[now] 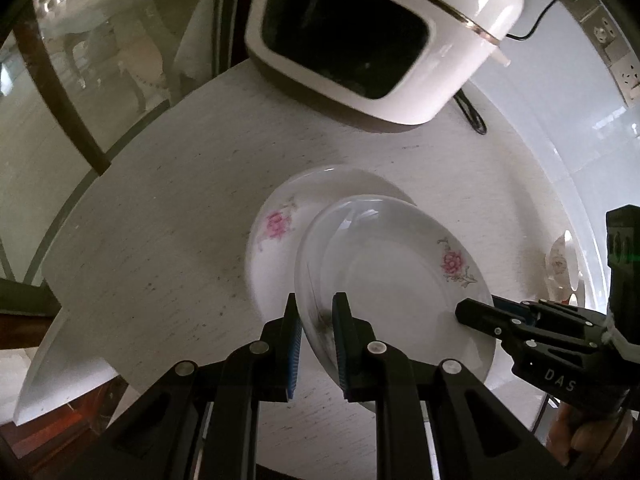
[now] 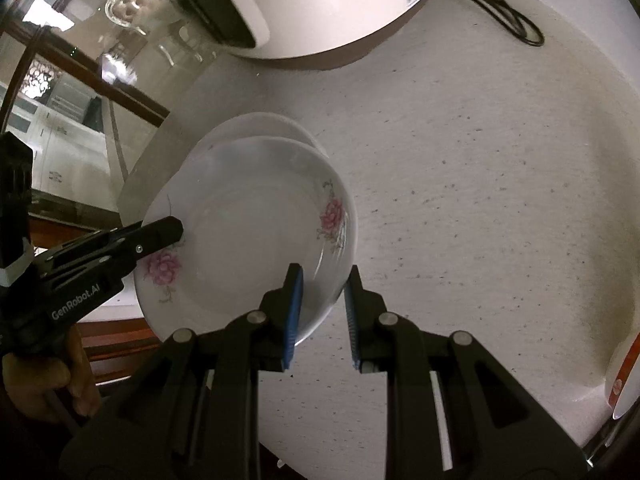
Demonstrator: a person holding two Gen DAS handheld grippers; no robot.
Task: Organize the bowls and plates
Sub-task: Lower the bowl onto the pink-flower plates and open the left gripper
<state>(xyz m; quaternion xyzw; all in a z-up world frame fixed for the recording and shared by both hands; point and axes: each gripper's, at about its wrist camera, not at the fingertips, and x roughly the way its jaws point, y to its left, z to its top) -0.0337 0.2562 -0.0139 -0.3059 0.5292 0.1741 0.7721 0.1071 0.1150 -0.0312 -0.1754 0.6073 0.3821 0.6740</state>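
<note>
White china, pink flower print: two plates on the pale speckled counter [image 1: 160, 216]. Upper plate [image 1: 392, 276] is tilted and overlaps the lower plate [image 1: 272, 236], which lies flat beneath and behind it.

Left gripper [image 1: 316, 320]: the near rim of the upper plate runs between its two fingers. Blue pads [image 1: 294, 344] sit on either side of the rim, jaws narrow and pinching it. A dark smudge on the rim lies right at the pinch point.

Right gripper [image 2: 322, 300]: the rim of the same plate on the opposite side sits between its fingers. Left pad overlaps the plate's inner face; right pad stands off the outer edge with counter visible in the gap. Jaws moderately wide, not clamped on the rim.

Right wrist view: the left gripper enters from the left edge, its tip on the plate rim just above a pink flower, with a hand [image 2: 44, 368] on its handle.
Left wrist view: the right gripper's tip reaches the plate's right edge below the flower print.

Background: a white appliance with a dark window [image 1: 360, 36] stands at the far side of the counter, well apart from the plates. Its black cord [image 2: 500, 8] lies looped on the counter beside it.
</note>
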